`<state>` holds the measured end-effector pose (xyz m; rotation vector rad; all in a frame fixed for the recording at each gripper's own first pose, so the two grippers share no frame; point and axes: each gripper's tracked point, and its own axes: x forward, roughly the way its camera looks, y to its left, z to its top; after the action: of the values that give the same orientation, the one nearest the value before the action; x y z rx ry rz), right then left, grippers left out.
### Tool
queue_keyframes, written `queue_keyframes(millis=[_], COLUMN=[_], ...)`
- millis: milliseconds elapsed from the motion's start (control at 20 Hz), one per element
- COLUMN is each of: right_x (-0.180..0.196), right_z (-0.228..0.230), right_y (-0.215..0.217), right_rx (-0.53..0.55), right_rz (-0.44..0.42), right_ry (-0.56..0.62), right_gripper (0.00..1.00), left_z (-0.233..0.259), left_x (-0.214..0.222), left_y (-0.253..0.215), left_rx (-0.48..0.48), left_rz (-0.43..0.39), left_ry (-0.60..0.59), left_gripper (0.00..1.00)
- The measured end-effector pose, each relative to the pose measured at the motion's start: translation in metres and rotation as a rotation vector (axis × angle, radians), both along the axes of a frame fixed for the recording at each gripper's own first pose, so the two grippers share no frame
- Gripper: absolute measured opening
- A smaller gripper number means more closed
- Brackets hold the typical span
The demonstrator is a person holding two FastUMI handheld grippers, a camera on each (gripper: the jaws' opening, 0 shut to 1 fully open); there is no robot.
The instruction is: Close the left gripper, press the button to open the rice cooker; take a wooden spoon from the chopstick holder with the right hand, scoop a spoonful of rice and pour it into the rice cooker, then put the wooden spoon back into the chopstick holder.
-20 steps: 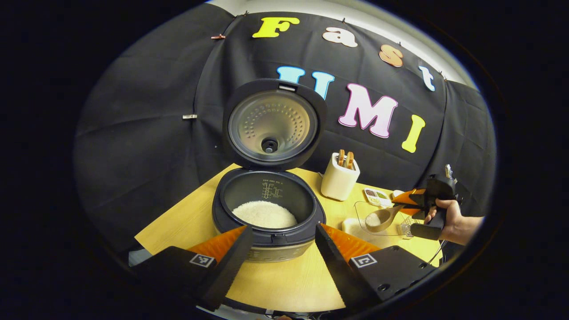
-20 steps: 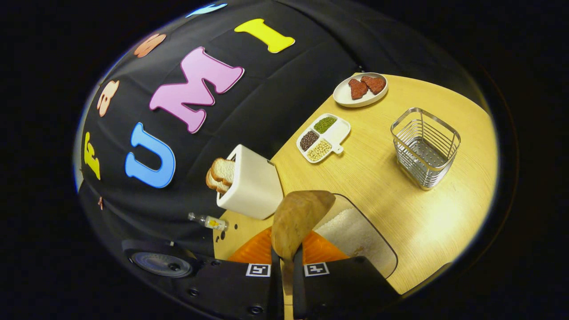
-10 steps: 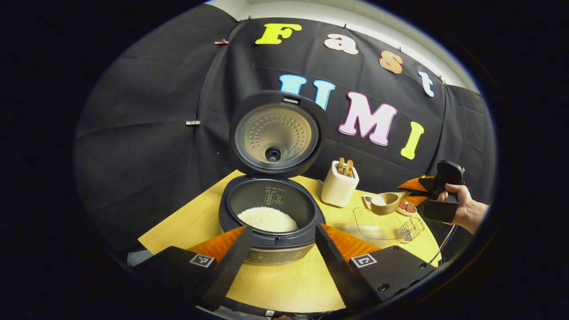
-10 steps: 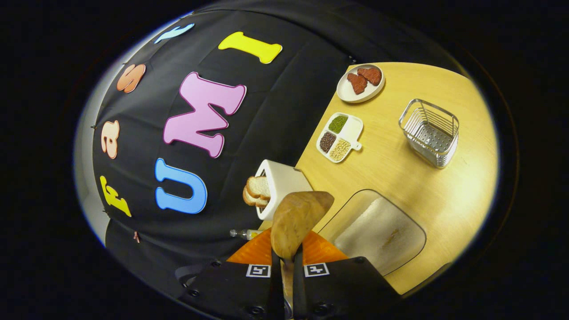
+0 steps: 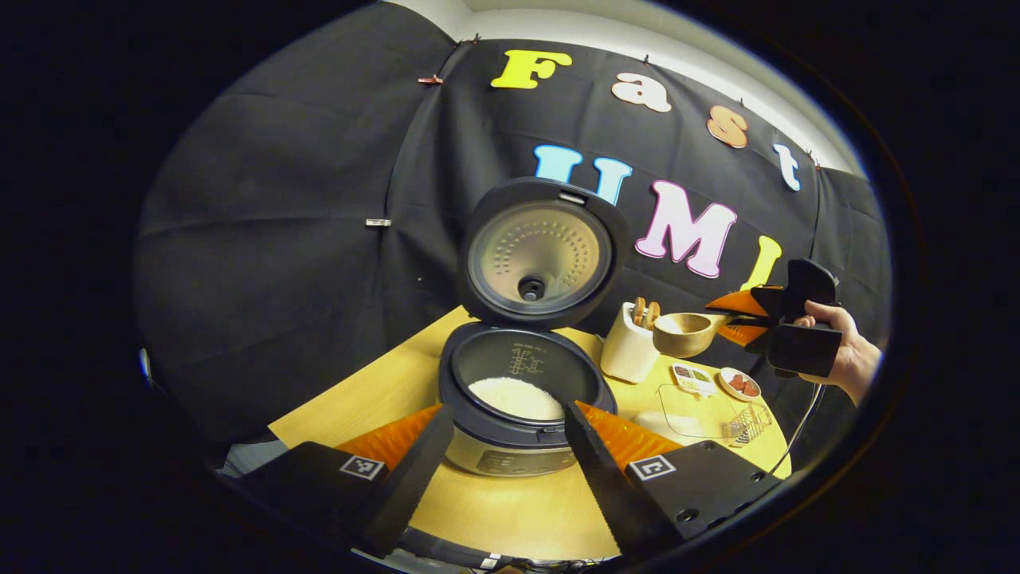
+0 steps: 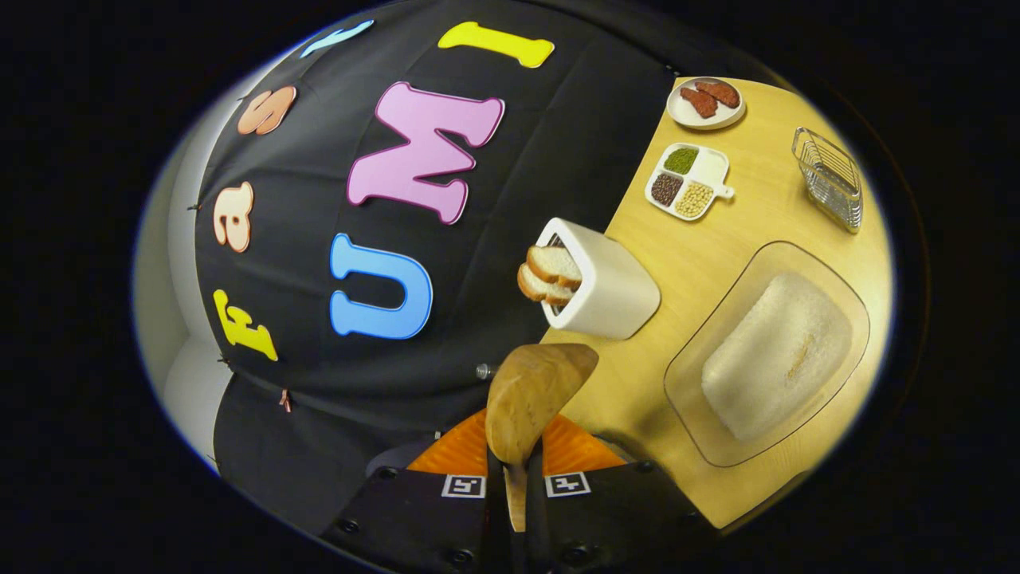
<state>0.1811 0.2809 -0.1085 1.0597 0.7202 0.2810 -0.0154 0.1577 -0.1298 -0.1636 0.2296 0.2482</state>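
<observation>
The rice cooker (image 5: 518, 399) stands open, its lid (image 5: 542, 251) tipped up and back, so the button press looks done; a bed of white rice lies in its inner pot. The left tool (image 5: 502, 454) hangs low over the bench (image 5: 494, 510) with its 2 fingers spread wide and nothing between them, the cooker straight ahead of it and framed by the fingers. The right tool (image 5: 729, 319), held by a hand (image 5: 845, 351) well off to the left tool's right, is clenched on the handle of the wooden spoon (image 5: 684, 333). The spoon sits level in the air with what looks like a small heap of rice in the bowl, so the pick-up and scoop appear done too. In the right gripper view the spoon (image 6: 530, 399) juts forward from between the right tool's (image 6: 514, 470) fingers, seen from its underside, with the clear rice tray (image 6: 769, 355) ahead and to that tool's right and the white toaster (image 6: 602, 279) with bread slices just beyond the spoon's tip. The wire chopstick holder (image 6: 830, 177) stands farther off to the right, with no utensil visible in it. I judge 2 steps remain: carrying the spoon across to the cooker and tipping it in, then returning the spoon to the holder.
</observation>
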Motion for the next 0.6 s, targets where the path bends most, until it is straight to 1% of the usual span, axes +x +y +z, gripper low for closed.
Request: queue_keyframes(millis=[200,300,350,400,600], right_x=[-0.013,-0.021,-0.025,-0.025,-0.033], right_z=[0.001,0.001,-0.003,-0.006,-0.013], right_y=[0.047,0.067,0.073,0.080,0.106], right_rx=[-0.050,-0.090,-0.110,-0.137,-0.289], right_rz=[0.087,0.129,0.132,0.137,0.213], right_ry=[-0.045,-0.072,-0.087,-0.110,-0.231], right_gripper=[0.13,0.12,0.12,0.12,0.12], left_z=[-0.001,0.000,0.002,0.004,0.000], left_x=[-0.011,-0.016,-0.018,-0.018,-0.019], left_y=[0.018,0.026,0.030,0.033,0.041], left_rx=[-0.012,0.008,0.024,0.031,-0.004], left_rz=[0.046,0.060,0.065,0.066,0.074], left_ry=[-0.006,-0.004,-0.008,-0.011,-0.008], left_gripper=[0.95,0.96,0.92,0.96,0.95])
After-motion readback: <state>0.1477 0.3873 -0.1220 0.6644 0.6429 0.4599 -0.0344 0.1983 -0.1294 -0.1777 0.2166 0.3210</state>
